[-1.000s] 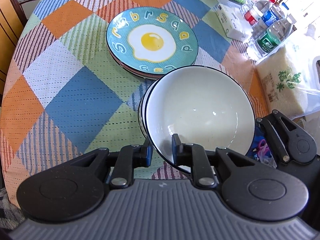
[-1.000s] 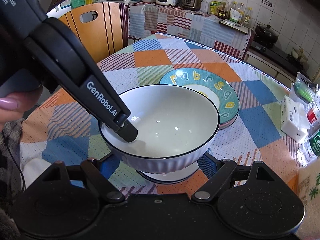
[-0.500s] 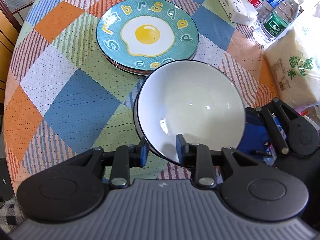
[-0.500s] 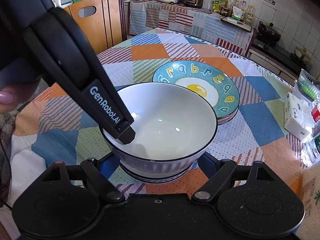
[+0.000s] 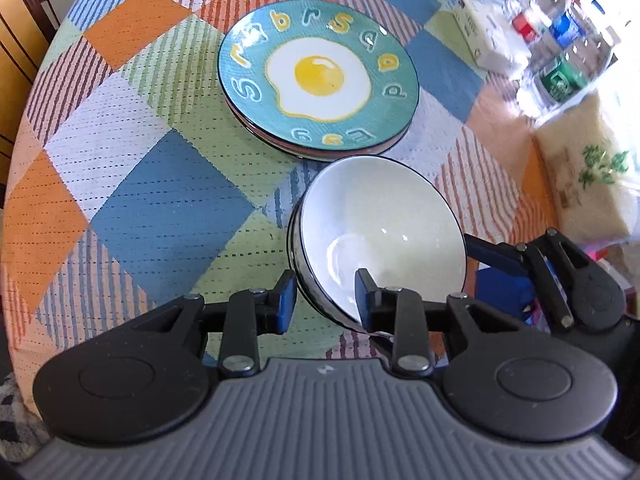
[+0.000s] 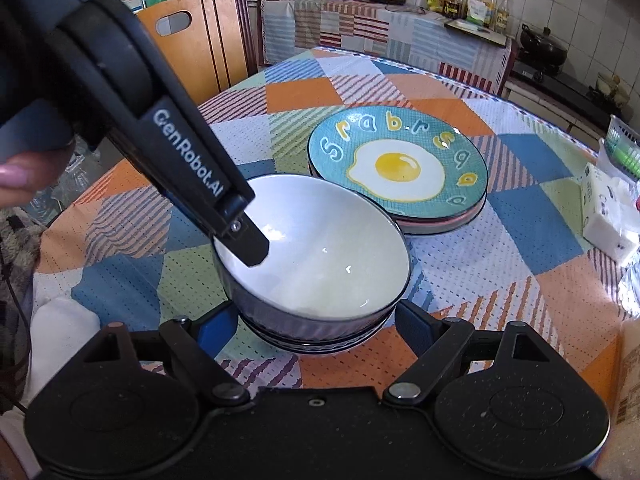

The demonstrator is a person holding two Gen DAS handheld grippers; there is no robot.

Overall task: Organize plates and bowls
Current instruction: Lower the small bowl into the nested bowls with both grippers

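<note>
My left gripper (image 5: 325,302) straddles the rim of the white bowl (image 5: 380,232), jaws slackened, the bowl nested on another beside the plate stack (image 5: 318,76); my right gripper (image 6: 316,324) stands wide around it; lifting away carelessly could snag the rim and tip the bowls

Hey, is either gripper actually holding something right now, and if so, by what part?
Nothing is gripped. The left gripper straddles the top bowl's near rim with a visible gap; the right gripper stands open around the bowl stack.
</note>
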